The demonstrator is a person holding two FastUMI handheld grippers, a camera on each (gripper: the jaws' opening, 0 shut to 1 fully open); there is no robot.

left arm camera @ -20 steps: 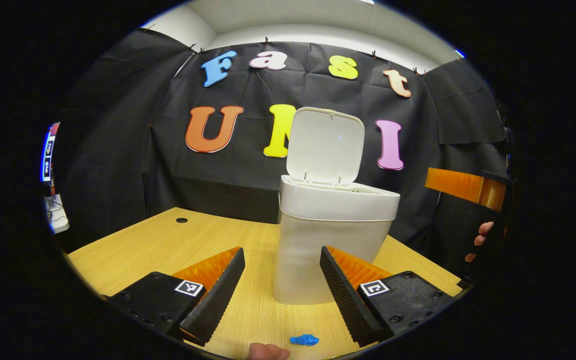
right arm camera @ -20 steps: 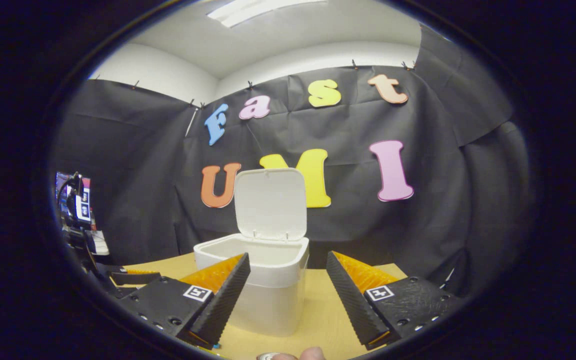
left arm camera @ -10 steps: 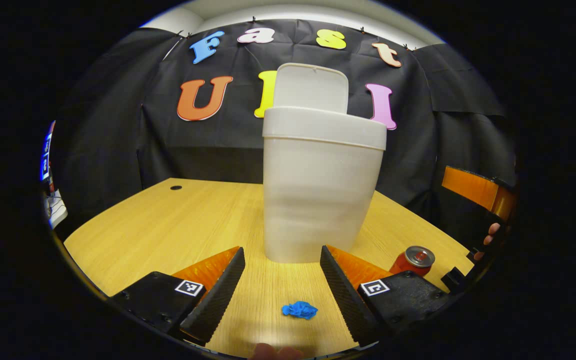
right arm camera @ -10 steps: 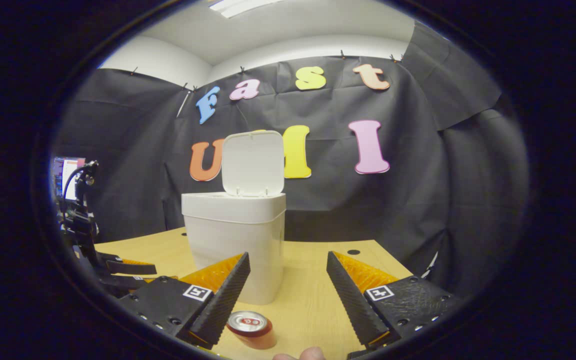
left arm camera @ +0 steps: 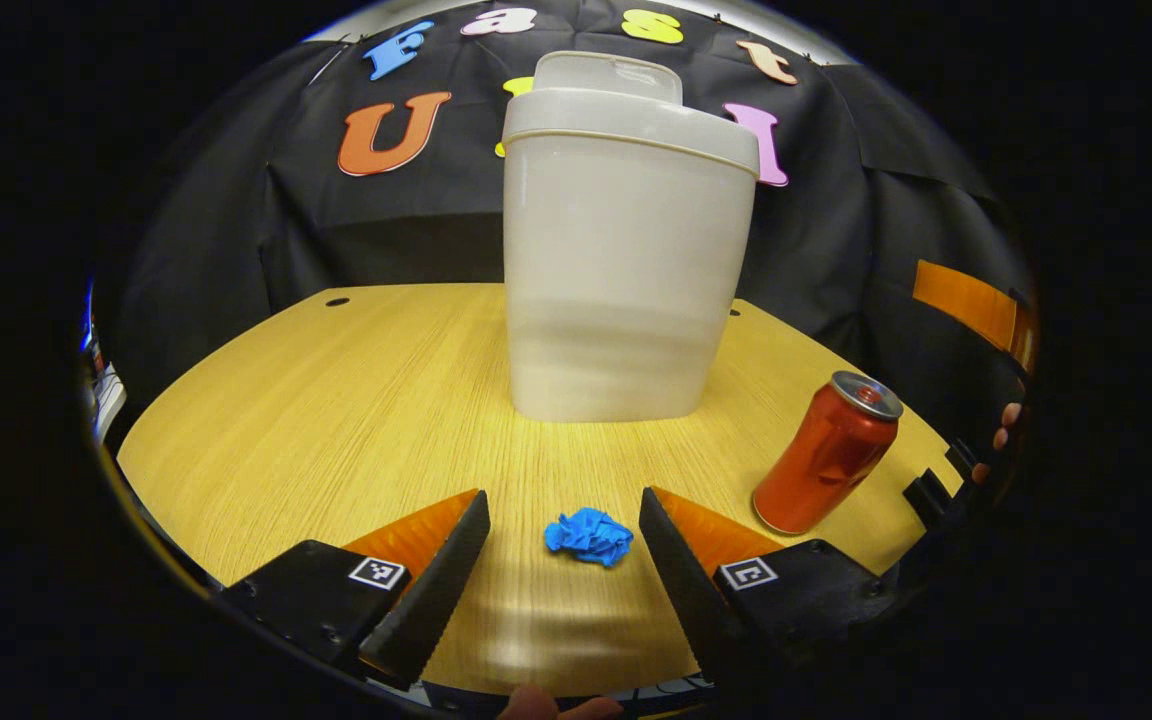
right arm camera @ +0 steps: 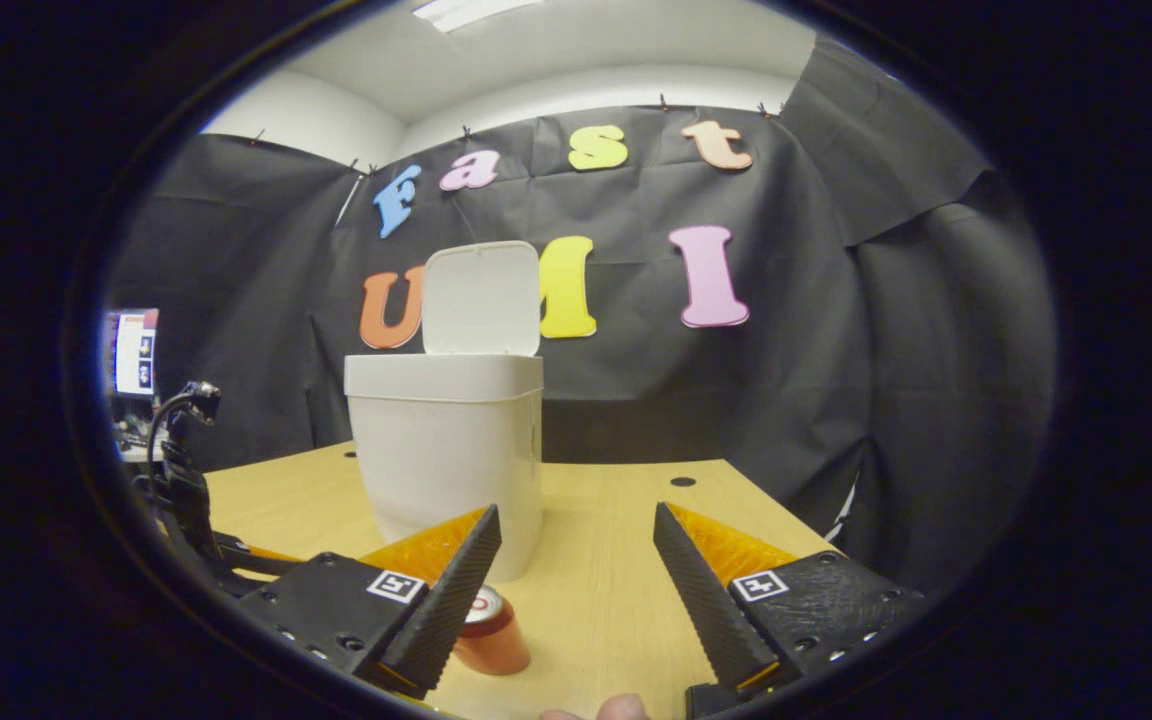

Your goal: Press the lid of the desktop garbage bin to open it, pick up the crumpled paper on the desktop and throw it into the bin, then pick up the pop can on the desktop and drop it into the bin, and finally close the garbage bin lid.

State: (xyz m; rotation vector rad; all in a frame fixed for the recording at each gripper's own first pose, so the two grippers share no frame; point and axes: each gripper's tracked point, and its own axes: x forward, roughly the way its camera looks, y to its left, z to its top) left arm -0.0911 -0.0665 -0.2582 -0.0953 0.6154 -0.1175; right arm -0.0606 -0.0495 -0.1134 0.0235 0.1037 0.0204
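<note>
A white bin (left arm camera: 621, 260) stands mid-table with its lid (right arm camera: 481, 298) flipped up behind it. A small blue crumpled paper (left arm camera: 589, 535) lies on the wood just ahead of my left gripper (left arm camera: 561, 570), between the open fingers and touching neither. A red pop can (left arm camera: 826, 452) stands upright to the right of the paper. In the right gripper view the bin (right arm camera: 446, 450) is ahead on the left and the can (right arm camera: 491, 630) sits low, partly behind my open right gripper's (right arm camera: 576, 585) left finger.
The wooden table (left arm camera: 336, 400) has a small dark hole (left arm camera: 337, 301) at its far left. The other gripper (left arm camera: 971, 310) and fingers of a hand (left arm camera: 1004, 425) show at the right edge of the left gripper view. A monitor (right arm camera: 133, 350) stands at the far left.
The left gripper has come down and drawn back, bringing the paper between its fingers and the can into view. The right gripper has sunk lower. Both stay open.
</note>
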